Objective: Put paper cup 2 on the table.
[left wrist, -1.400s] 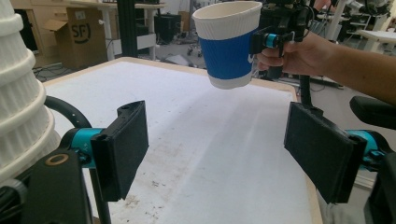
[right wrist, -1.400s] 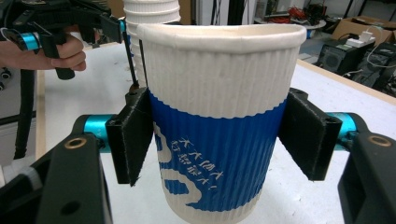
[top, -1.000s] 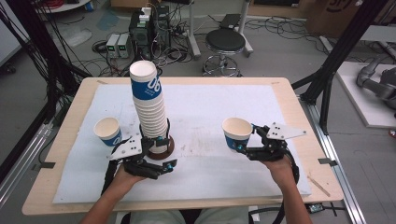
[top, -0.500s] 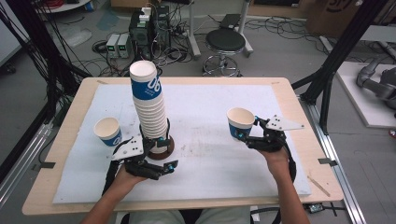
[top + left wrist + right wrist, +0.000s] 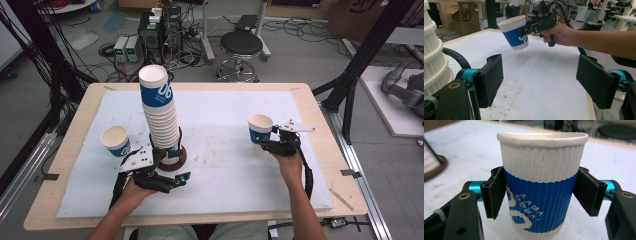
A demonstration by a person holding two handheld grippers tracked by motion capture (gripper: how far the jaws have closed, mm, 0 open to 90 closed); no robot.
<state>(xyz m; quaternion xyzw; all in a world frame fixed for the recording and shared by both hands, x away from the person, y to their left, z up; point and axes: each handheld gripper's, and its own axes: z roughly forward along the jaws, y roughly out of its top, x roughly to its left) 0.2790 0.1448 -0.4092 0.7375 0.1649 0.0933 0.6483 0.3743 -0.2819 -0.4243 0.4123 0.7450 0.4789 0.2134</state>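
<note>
A white mat covers most of the light wooden surface [image 5: 310, 100], which stands in a workshop with cables, electronics and a round stool [image 5: 241, 44] on the grey floor beyond its far edge.

Nearest the bottom of the high view, the left hand-held gripper [image 5: 172, 167] lies low on the mat at lower left of centre. Its jaws stand wide apart with nothing between them; in the left gripper view bare mat shows in the gap. Just above it in the frame rises the tall stack of cups [image 5: 160, 115] on a dark round base [image 5: 176, 161], leaning slightly. A single cup [image 5: 115, 140] stands upright on the mat to the left of the stack, near the mat's left edge.

At right of centre, the right hand-held gripper [image 5: 264, 140] is closed on the paper cup [image 5: 260, 128], its pads pressed to both sides of the blue band. The cup is ribbed, white at the rim and top, blue below with white lettering, upright and open-mouthed. In the left gripper view it hangs clear above the mat.

Between the stack and the held cup the mat is open, and so is the whole far half up to the surface's back edge. The right border of bare wood lies near the right hand.
</note>
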